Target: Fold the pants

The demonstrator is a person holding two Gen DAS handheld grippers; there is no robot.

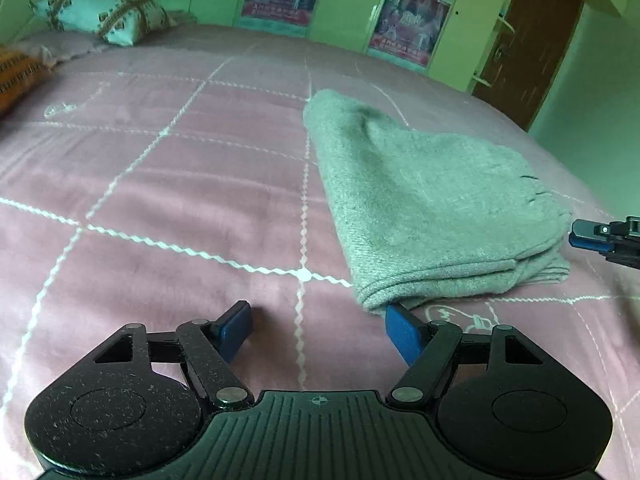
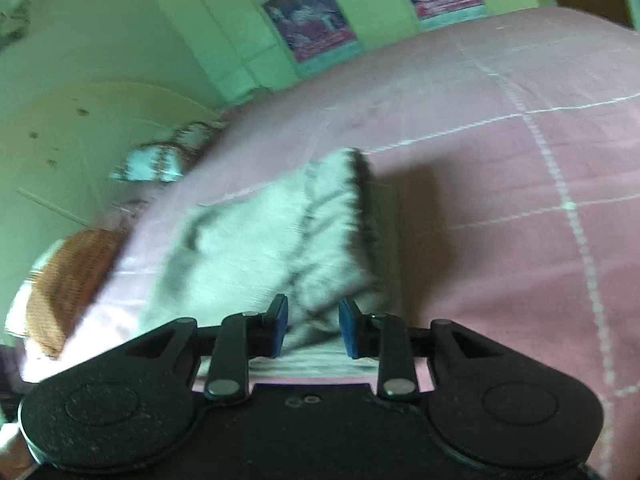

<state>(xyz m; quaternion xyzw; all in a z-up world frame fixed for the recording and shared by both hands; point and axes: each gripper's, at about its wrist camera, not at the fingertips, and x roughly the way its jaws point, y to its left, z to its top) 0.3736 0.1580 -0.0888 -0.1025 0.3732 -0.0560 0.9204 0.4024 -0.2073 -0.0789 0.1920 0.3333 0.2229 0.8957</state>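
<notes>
The grey pants [image 1: 432, 208] lie folded in a thick bundle on the pink bedspread [image 1: 180, 184]. My left gripper [image 1: 318, 330] is open and empty, low over the bed, with its right fingertip [image 1: 402, 330] at the bundle's near corner. My right gripper shows at the right edge of the left wrist view [image 1: 600, 236], beside the bundle's right side. In the blurred right wrist view the right gripper [image 2: 312, 326] is partly open, with the near edge of the pants [image 2: 280, 240] between its pads but not pinched.
Patterned pillows [image 1: 104, 14] lie at the head of the bed, and an orange cushion [image 1: 16, 76] sits at the far left. Green wardrobe doors with posters [image 1: 404, 24] stand behind the bed. A brown door [image 1: 528, 48] is at the back right.
</notes>
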